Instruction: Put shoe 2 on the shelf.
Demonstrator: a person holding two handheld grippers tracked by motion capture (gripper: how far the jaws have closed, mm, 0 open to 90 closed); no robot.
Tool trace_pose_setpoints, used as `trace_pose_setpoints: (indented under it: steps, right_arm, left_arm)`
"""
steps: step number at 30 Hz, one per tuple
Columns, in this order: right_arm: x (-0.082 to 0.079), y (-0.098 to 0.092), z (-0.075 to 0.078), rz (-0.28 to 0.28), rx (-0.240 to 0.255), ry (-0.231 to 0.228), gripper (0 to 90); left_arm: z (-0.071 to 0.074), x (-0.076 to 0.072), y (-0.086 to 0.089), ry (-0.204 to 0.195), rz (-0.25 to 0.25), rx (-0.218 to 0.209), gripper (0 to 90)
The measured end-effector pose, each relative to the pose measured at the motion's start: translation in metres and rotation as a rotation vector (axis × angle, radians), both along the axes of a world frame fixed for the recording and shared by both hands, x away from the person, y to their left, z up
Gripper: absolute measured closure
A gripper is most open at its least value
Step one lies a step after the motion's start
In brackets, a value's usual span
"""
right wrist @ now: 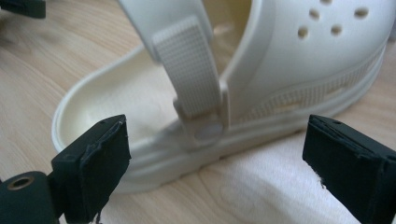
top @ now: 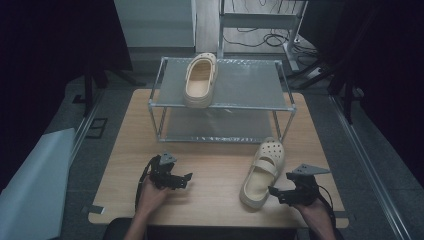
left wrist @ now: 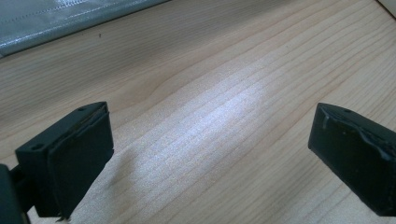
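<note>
A cream clog lies on the wooden table in front of a metal rack, toe pointing away. Its strap and side sit just beyond my right gripper's jaws. My right gripper is open beside the clog's heel end, with nothing between the jaws. A second cream clog rests on the top shelf of the rack. My left gripper is open low over bare table, well left of the near clog.
The two-shelf rack stands across the back half of the table; its lower shelf holds nothing. A pale sheet lies on the floor at the left. Cables run on the floor behind the rack.
</note>
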State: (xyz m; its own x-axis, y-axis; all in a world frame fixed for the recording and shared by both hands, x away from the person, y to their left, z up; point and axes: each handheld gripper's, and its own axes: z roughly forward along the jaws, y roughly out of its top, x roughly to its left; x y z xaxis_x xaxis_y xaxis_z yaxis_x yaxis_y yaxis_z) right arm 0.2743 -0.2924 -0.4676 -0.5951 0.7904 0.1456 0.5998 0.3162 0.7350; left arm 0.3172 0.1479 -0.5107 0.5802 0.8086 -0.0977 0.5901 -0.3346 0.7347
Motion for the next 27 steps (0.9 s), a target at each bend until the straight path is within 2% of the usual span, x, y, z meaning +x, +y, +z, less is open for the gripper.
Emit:
trace_pose_setpoints:
  steps: [8,13,15,18,21,27]
  right_arm:
    - [0.010,-0.005,0.012,-0.018,0.011,-0.020,7.9]
    - [0.027,-0.017,0.012,-0.094,0.024,0.009,9.3]
    - [0.029,-0.019,0.011,-0.109,0.019,0.010,9.5]
    - [0.036,-0.023,0.011,-0.123,0.042,0.029,7.1]
    - [0.038,-0.018,0.011,-0.128,0.039,0.043,7.5]
    - [0.041,-0.005,0.001,-0.121,-0.009,0.093,7.5]
  left_arm:
    - [-0.001,0.001,-0.001,0.008,-0.006,0.002,0.4]
    - [-0.001,0.001,-0.003,0.007,-0.007,0.003,0.4]
    - [-0.001,0.001,-0.003,0.007,-0.006,0.004,0.4]
    - [-0.001,0.001,-0.002,0.007,-0.006,0.004,0.4]
    - [-0.001,0.002,-0.002,0.008,-0.005,0.001,0.5]
    - [-0.001,0.001,-0.003,0.006,-0.006,0.003,0.6]
